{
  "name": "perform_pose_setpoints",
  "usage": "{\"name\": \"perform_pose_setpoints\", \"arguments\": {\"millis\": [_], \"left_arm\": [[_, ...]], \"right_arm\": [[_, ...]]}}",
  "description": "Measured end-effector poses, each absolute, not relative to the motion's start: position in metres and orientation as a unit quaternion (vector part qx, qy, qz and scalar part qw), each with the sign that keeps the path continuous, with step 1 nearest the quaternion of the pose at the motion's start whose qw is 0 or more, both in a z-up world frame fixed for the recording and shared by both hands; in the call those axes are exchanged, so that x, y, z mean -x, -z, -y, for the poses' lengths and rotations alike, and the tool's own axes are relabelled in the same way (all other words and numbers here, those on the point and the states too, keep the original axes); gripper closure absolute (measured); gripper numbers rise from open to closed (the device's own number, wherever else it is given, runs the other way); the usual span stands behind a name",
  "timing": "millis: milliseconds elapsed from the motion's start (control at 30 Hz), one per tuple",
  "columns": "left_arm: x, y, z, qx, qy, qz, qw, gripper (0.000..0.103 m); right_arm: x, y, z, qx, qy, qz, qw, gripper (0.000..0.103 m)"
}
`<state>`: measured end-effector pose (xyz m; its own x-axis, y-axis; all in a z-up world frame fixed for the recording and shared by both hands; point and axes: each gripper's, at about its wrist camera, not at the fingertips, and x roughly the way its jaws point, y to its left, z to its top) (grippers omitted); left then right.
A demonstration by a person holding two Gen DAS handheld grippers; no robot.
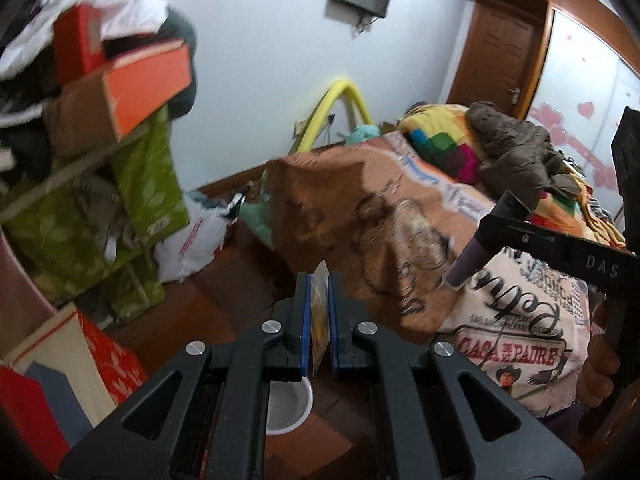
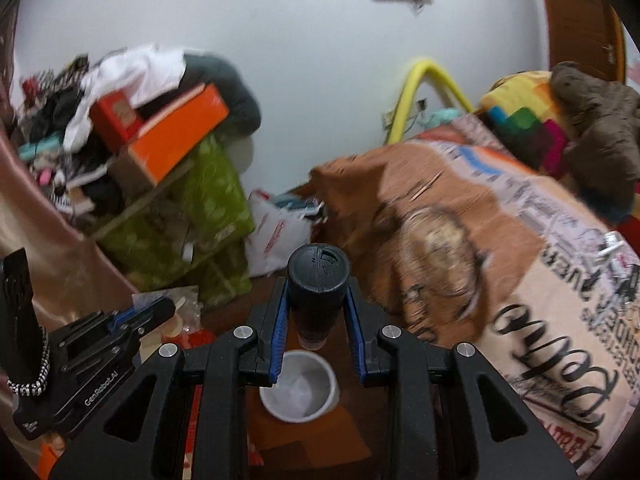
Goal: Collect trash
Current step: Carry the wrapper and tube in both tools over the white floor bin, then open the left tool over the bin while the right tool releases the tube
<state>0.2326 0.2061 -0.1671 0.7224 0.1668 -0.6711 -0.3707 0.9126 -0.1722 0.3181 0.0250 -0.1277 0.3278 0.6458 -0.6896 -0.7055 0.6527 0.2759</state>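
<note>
My left gripper (image 1: 319, 282) is shut on a thin yellowish clear wrapper (image 1: 320, 312) that stands upright between its blue pads. Seen from the right wrist, that gripper (image 2: 154, 312) is at the lower left with the crinkled wrapper (image 2: 188, 306) at its tip. My right gripper (image 2: 318, 296) is shut on a dark bottle with a black cap (image 2: 318, 276), held upright. The bottle (image 1: 466, 266) also shows at the right of the left wrist view. A small white bin (image 2: 299, 390) stands on the wooden floor just below both grippers, and its rim (image 1: 294, 420) peeks out under the left gripper.
A bed with an orange printed blanket (image 2: 460, 216) fills the right side. At the left, a green fabric shelf (image 1: 132, 208) is piled with orange boxes (image 1: 148, 84) and clothes. A white plastic bag (image 1: 192, 244) lies on the floor between shelf and bed. Red boxes (image 1: 80, 356) stand near left.
</note>
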Motion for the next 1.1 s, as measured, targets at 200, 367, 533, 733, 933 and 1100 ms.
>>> {"name": "perform_pose_setpoints", "arguments": {"millis": [200,367,533,733,933,1100], "left_arm": [[-0.223,0.22,-0.234,0.185,-0.162,-0.377,0.893,0.096],[-0.221,0.265,-0.249,0.213,-0.169,-0.407,0.872,0.096],[-0.222,0.307,-0.259,0.241,-0.17,-0.437,0.85,0.096],[-0.232,0.357,-0.271,0.266,-0.166,-0.478,0.82,0.096],[-0.24,0.408,-0.277,0.281,-0.17,-0.518,0.79,0.096],[-0.245,0.442,-0.283,0.302,-0.17,-0.542,0.766,0.096]], "right_arm": [[-0.309,0.174,-0.057,0.078,-0.424,-0.445,0.785,0.079],[-0.307,0.211,-0.076,0.103,-0.421,-0.477,0.764,0.079],[-0.309,0.247,-0.093,0.119,-0.418,-0.512,0.741,0.079],[-0.312,0.287,-0.114,0.141,-0.41,-0.544,0.719,0.079],[-0.315,0.325,-0.137,0.133,-0.391,-0.575,0.707,0.079],[-0.313,0.355,-0.154,0.138,-0.39,-0.603,0.682,0.079]]}}
